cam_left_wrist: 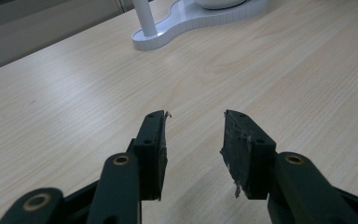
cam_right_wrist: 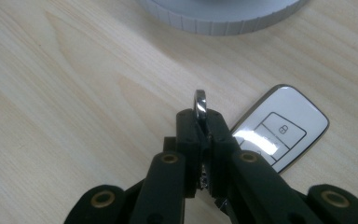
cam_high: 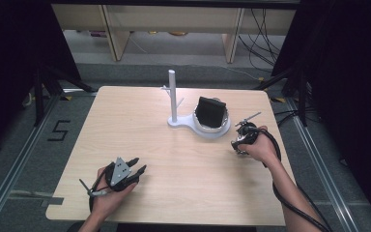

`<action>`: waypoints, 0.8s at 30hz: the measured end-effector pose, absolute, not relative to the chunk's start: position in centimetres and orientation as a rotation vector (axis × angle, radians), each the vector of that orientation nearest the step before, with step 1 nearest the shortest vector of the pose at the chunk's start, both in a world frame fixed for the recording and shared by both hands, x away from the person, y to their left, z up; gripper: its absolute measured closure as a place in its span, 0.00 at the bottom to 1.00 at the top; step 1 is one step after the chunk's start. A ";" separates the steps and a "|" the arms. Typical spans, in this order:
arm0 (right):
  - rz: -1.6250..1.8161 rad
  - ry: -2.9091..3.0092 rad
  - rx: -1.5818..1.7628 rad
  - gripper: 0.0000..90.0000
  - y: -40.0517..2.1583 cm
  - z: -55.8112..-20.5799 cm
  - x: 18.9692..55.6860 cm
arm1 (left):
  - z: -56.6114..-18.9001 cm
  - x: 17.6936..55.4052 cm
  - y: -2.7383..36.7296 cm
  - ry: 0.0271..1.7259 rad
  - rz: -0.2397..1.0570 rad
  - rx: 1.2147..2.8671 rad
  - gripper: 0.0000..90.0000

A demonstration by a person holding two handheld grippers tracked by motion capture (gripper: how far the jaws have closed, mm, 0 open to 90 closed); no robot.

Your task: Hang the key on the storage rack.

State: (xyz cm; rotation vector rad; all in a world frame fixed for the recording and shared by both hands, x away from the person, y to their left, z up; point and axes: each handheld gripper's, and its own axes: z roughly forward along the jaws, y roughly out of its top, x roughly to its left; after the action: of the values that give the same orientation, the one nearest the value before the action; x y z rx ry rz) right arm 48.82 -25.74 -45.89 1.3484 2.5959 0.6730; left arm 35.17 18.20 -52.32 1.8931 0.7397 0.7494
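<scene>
Right hand-held gripper clamped on a metal ring, jaws pressed together with the ring's top poking out at 12 o'clock above the tips. The ring sits edge-on between the pads. A key fob, white with button outlines, lies flat on the worktop just beside the jaws at 3 o'clock, part of it tucked under the right-hand jaw. Cannot tell how the ring joins the fob. A white stand base sits at 12 o'clock from the jaws, near but apart.

High view: right hand-held gripper at the worktop's right side, roughly 5 o'clock from the white stand and its round tray, which holds a dark boxy object. Fob itself too small to make out there.

Left hand-held gripper rests low at the worktop's near-left, about 7 o'clock from the stand, well apart from the fob. Its jaws stand at a middling gap with nothing between them, bare worktop ahead, pads worn and frayed, stand base at 12 o'clock in its own view
</scene>
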 end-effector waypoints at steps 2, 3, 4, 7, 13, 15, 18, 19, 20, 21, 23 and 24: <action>0.692 2.570 1.345 0.97 -25.6 -45.7 48.7 | -52.3 35.2 18.2 0.741 0.746 1.892 0.65; 0.702 2.558 1.339 0.97 -25.6 -45.5 48.7 | -52.3 35.2 18.3 0.740 0.747 1.893 0.65; 0.720 2.554 1.332 0.97 -25.6 -45.3 48.5 | -52.3 35.2 18.3 0.739 0.747 1.892 0.65; 0.768 2.535 1.302 0.97 -25.6 -44.8 48.4 | -52.3 35.2 18.2 0.739 0.747 1.894 0.65; 0.795 2.510 1.302 0.97 -25.6 -44.2 48.2 | -52.3 35.2 18.2 0.740 0.745 1.891 0.65; 0.813 2.498 1.297 0.97 -25.7 -44.1 48.2 | -52.3 35.2 18.2 0.740 0.745 1.891 0.65; 0.842 2.488 1.272 0.97 -25.8 -44.0 48.0 | -52.2 35.1 18.2 0.742 0.743 1.889 0.65; 0.853 2.487 1.267 0.97 -25.9 -44.0 48.0 | -52.3 35.1 18.2 0.741 0.737 1.873 0.65; 0.853 2.487 1.267 0.97 -25.9 -44.0 48.0 | -52.3 35.1 18.2 0.741 0.737 1.873 0.64; 0.903 2.442 1.253 0.97 -25.8 -44.1 47.9 | -52.1 35.1 18.1 0.733 0.720 1.857 0.64; 0.926 2.447 1.256 0.97 -25.8 -43.3 47.4 | -51.9 35.1 18.0 0.724 0.708 1.848 0.62; 0.926 2.447 1.256 0.97 -25.8 -43.3 47.4 | -51.7 35.1 17.9 0.722 0.700 1.841 0.62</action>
State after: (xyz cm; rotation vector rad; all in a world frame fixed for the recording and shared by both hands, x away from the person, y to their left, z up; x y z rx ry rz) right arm 47.40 -25.84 -43.32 1.2561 2.4465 0.9263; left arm 35.11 17.88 -51.71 1.8410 0.7224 0.6998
